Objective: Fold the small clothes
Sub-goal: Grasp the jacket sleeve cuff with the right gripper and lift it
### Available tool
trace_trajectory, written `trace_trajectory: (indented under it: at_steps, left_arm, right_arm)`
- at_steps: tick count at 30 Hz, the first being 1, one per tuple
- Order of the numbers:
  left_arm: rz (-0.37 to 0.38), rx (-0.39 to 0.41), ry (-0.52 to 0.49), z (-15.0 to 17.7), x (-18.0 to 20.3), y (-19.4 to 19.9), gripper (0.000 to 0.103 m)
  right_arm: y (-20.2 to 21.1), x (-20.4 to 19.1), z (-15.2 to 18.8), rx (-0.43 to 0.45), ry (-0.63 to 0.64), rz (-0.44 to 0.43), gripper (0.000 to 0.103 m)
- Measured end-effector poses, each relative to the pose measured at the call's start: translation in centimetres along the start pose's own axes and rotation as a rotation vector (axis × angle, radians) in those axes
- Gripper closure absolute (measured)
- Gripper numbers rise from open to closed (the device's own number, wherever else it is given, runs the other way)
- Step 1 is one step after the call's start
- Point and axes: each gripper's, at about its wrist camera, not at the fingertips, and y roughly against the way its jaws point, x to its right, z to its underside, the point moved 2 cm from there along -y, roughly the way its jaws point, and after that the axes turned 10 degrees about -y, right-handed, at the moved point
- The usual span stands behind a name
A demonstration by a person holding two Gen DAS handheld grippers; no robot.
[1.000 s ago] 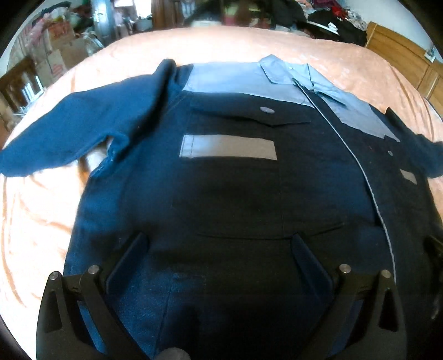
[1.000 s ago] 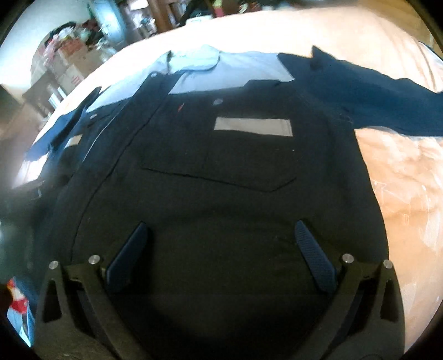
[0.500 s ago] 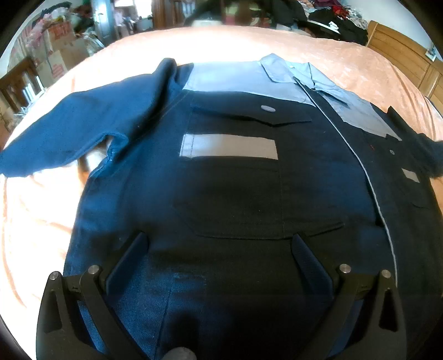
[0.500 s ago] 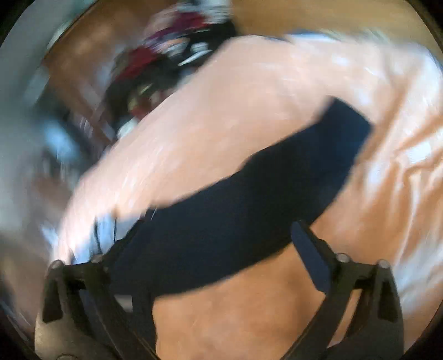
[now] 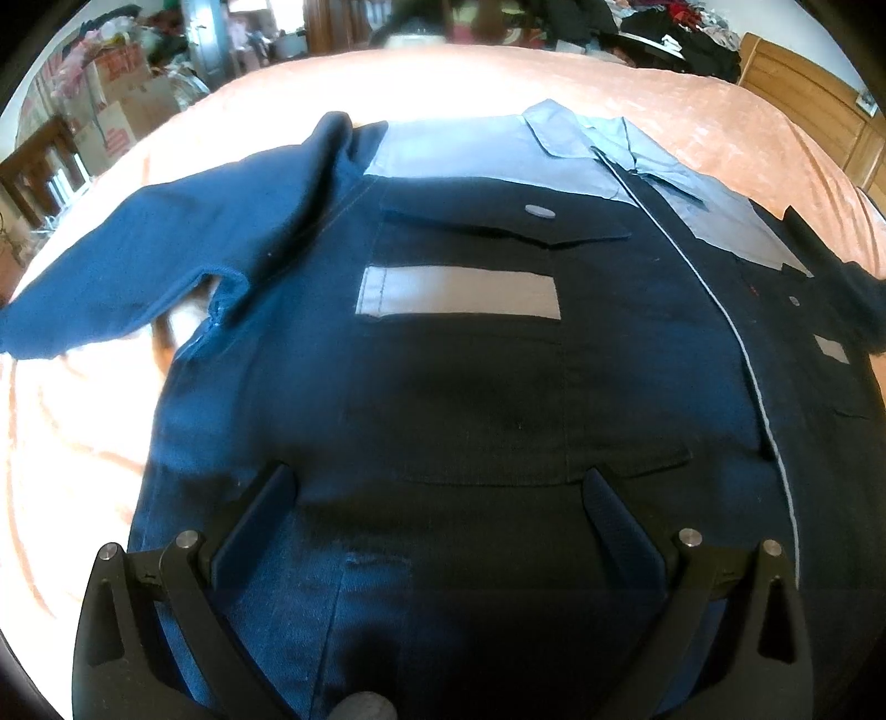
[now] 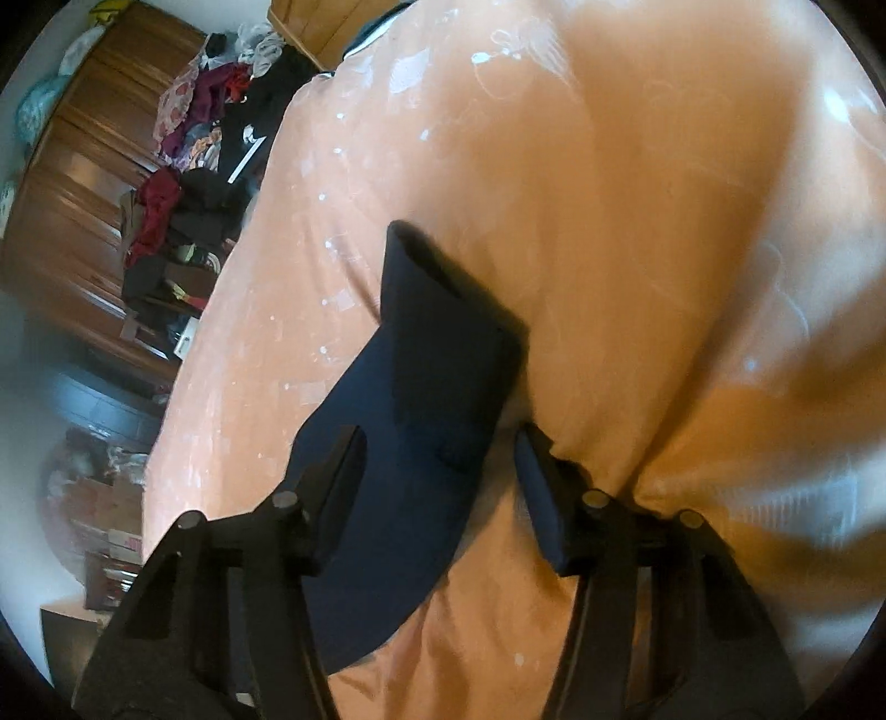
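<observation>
A dark blue work jacket (image 5: pixel 470 387) with grey shoulders, a grey collar and grey reflective strips lies spread face up on a peach bedspread (image 5: pixel 470 77). Its left sleeve (image 5: pixel 138 266) stretches out to the left. My left gripper (image 5: pixel 437 487) hangs open just above the jacket's lower front, nothing between its fingers. In the right wrist view the jacket's other sleeve (image 6: pixel 421 387) lies on the bedspread (image 6: pixel 637 221), cuff pointing away. My right gripper (image 6: pixel 440 448) is open and low over it, with the sleeve's end lying between the fingers.
A wooden headboard (image 5: pixel 814 111) bounds the bed at the right. Heaps of clothes (image 5: pixel 664 27) and cardboard boxes (image 5: pixel 122 105) stand beyond the far edge. The right wrist view shows a wooden wardrobe (image 6: pixel 83 183) and piled clothes (image 6: pixel 188 183) past the bed.
My right gripper swung away from the jacket's front, out to the right sleeve, and now sits low over its cuff end. The left gripper has stayed still.
</observation>
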Motion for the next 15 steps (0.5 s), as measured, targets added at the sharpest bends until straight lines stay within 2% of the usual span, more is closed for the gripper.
trace_trajectory:
  at_steps: [5,6,7,8,9,12,15]
  left_arm:
    - [-0.002,0.002,0.002,0.0,0.0,0.0,0.0]
    - [-0.003,0.004,0.005,0.0,0.0,0.0,0.0]
    - [-0.006,0.006,0.008,0.0,0.0,0.1,0.0]
    - [-0.012,0.009,0.012,-0.1,0.0,0.2,0.0]
    - [-0.017,0.009,0.013,-0.1,0.1,0.3,0.0]
    - [-0.024,0.006,0.036,-0.3,0.0,1.0,0.001]
    - [0.015,0.073,0.078,-1.3,-0.7,3.3,0.012]
  right_arm:
    - [-2.2,1.0,1.5,0.024,0.045,0.001,0.052]
    - [-2.4,0.7,1.7,0.023,0.065,-0.003,0.055]
    - [-2.8,0.3,1.8,0.023,0.077,-0.001,0.062]
    - [-3.1,-0.4,1.9,0.029,0.083,-0.001,0.086]
    - [-2.8,-1.4,2.3,0.045,0.084,-0.023,0.091]
    - [-0.7,-5.9,4.7,0.065,0.145,-0.122,0.091]
    - [1.2,-14.2,10.5,0.022,0.279,-0.261,0.091]
